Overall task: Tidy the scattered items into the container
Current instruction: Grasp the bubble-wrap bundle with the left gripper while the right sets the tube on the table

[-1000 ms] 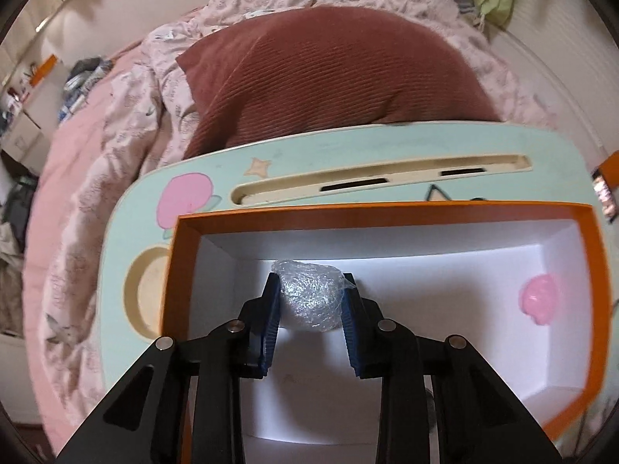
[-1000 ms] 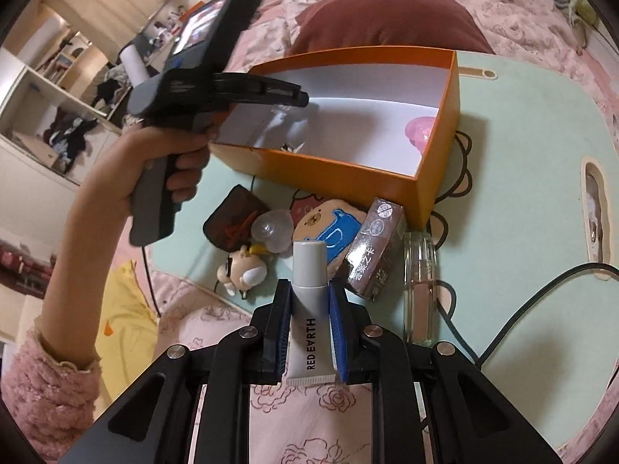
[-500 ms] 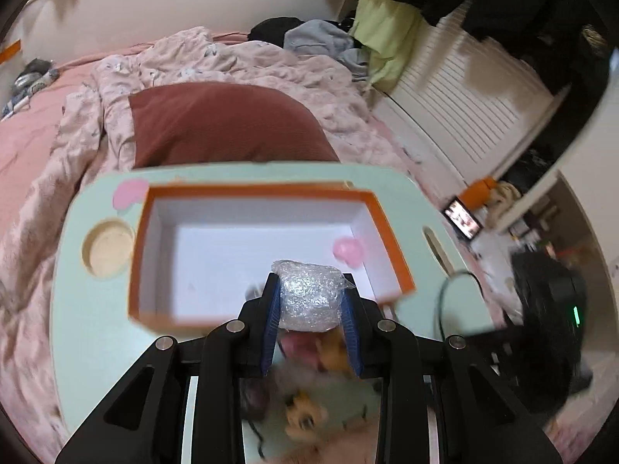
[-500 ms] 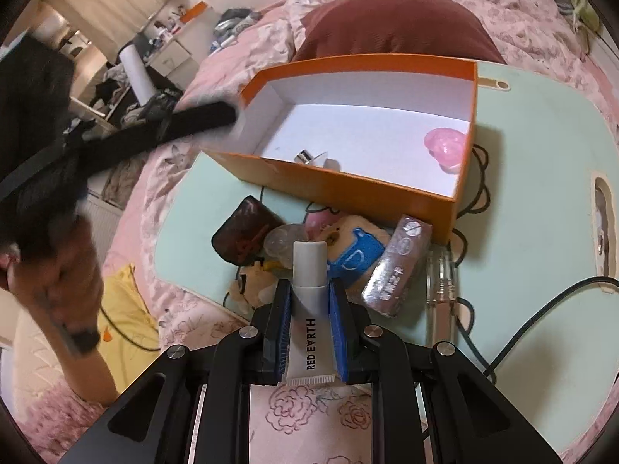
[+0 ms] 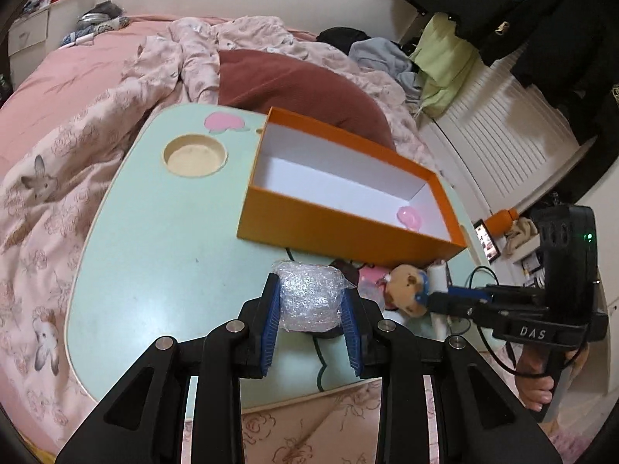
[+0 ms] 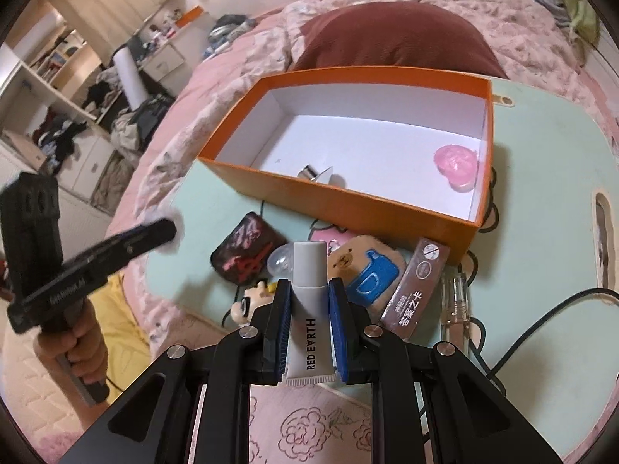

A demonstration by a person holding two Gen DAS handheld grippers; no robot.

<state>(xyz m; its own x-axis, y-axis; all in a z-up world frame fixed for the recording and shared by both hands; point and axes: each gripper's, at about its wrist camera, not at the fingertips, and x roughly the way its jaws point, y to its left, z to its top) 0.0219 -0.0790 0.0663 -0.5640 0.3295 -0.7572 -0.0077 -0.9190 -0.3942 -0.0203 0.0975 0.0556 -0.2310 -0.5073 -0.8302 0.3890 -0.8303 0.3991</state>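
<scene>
Sitting on the mint-green lap table (image 6: 549, 162), the open orange cardboard box with a white inside (image 6: 387, 208) holds a pink blob-shaped item (image 6: 456, 162) near its right end and a small silver piece (image 6: 317, 173) by its near wall; the scattered items lie on the table just in front of it: a dark red pouch (image 6: 245, 257), a clear dome (image 6: 280, 260), a plush bear with a blue patch (image 6: 367, 270), a brown printed packet (image 6: 416, 294), a clear tube (image 6: 455, 305) and a small cartoon figure (image 6: 249, 303); the left gripper (image 5: 311, 309) is closed on a crumpled ball of clear plastic wrap (image 5: 309, 295), carried above the table short of the box; the right gripper (image 6: 309, 323) is clamped on a grey-white tube printed RED EARTH (image 6: 309, 309), cap pointing at the box, over the table's near edge; pink floral bedding (image 5: 77, 154) and a rust-red corduroy cushion (image 6: 394, 38) surround the table.
</scene>
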